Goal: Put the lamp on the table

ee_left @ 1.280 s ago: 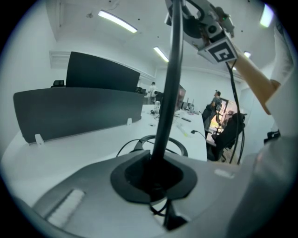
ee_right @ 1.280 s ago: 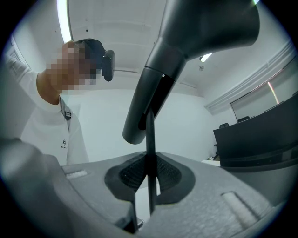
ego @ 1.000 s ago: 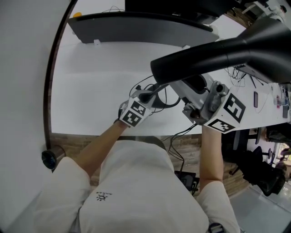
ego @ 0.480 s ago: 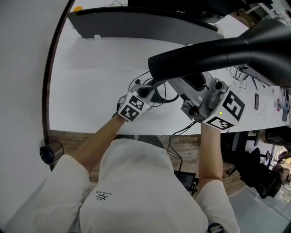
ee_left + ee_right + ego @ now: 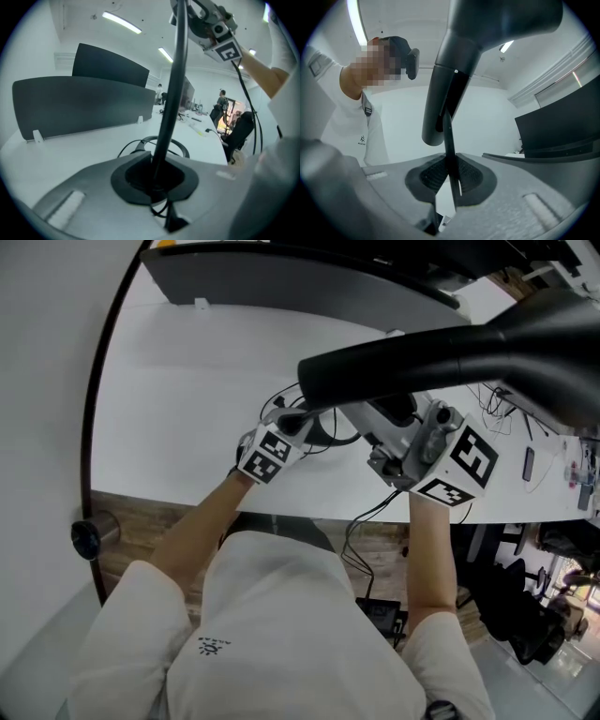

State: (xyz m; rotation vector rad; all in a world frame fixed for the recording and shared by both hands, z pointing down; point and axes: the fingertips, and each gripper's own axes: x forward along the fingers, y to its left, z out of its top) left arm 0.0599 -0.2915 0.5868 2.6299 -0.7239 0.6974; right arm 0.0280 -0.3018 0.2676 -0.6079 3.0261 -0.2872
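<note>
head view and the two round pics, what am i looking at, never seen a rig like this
A person holds a hand-held claw in each hand; the cubes with square patterns belong to the claws. The head view comes from a camera on the person's head, looking down on a white table with a dark grey screen along its far edge. The two round pictures come from cameras riding on each claw. Both claws hold one black lamp. The left claw is shut on its thin pole low down, near the ring-shaped foot. The right claw is shut on a thin part below the lamp's head. Whether the foot touches the table I cannot tell.
</note>
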